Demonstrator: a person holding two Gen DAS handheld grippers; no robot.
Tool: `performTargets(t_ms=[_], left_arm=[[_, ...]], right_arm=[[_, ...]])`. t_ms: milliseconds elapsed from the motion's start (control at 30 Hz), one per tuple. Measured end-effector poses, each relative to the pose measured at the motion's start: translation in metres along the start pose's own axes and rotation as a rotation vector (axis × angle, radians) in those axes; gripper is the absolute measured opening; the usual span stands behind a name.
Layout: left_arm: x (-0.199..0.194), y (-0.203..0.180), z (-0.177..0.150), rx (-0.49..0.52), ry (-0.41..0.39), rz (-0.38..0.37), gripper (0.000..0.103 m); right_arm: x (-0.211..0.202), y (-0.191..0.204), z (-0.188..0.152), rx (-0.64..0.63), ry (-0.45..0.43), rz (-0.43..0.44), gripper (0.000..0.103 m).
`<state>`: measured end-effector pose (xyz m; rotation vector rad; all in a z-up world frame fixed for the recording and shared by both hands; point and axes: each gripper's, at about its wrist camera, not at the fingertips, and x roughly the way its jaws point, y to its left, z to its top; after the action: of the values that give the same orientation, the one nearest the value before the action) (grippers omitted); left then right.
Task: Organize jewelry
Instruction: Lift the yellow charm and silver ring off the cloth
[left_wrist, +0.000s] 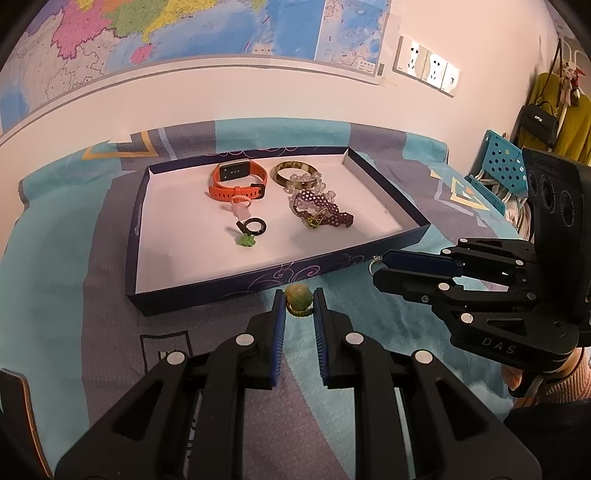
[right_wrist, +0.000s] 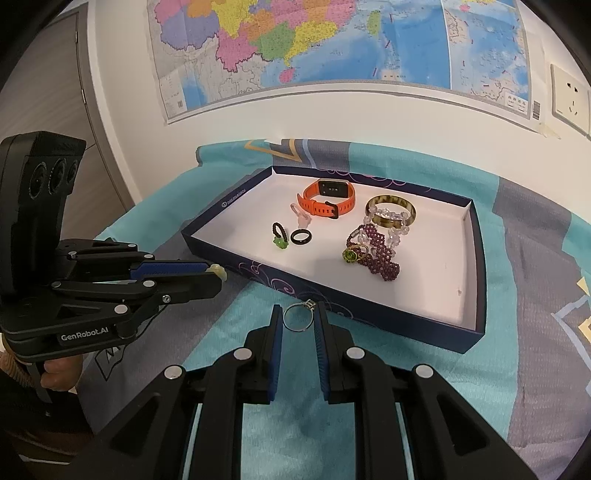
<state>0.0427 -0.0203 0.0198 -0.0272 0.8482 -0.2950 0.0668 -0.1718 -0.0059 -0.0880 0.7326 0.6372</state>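
Observation:
A shallow dark-blue tray (left_wrist: 207, 291) (right_wrist: 476, 258) lies on the bedspread and holds an orange watch (left_wrist: 236, 181) (right_wrist: 328, 197), a brown bangle (left_wrist: 293, 173) (right_wrist: 391, 212), a purple beaded bracelet (left_wrist: 323, 210) (right_wrist: 376, 254), a black ring (left_wrist: 255, 226) (right_wrist: 301, 236) and small green charms. My left gripper (left_wrist: 299, 306) is closed on a pale green bead ring (left_wrist: 298, 298), which also shows in the right wrist view (right_wrist: 219, 273), just before the tray's near wall. My right gripper (right_wrist: 298, 319) is closed on a thin silver ring (right_wrist: 297, 317) beside the tray's near wall.
The bedspread (left_wrist: 66, 280) is teal and grey. A map covers the wall behind. A blue perforated basket (left_wrist: 498, 158) and hanging bags stand at the far right in the left wrist view. The right gripper's body (left_wrist: 480, 284) is close to my left gripper's right side.

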Motion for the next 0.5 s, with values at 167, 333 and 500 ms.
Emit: performTargets(t_ms=[167, 333, 500], left_arm=[[-0.0002, -0.0005, 0.0022, -0.001, -0.002, -0.004, 0.016], [-0.0010, -0.0003, 0.0044, -0.001, -0.006, -0.004, 0.016], [-0.0010, -0.0003, 0.0056, 0.001, -0.009, -0.004, 0.016]], right_arm=[[0.0001, -0.0001, 0.0029, -0.001, -0.005, -0.001, 0.015], [0.0005, -0.0007, 0.0048, -0.005, -0.007, -0.002, 0.015], [0.0009, -0.0009, 0.0079, -0.009, -0.010, -0.001, 0.015]])
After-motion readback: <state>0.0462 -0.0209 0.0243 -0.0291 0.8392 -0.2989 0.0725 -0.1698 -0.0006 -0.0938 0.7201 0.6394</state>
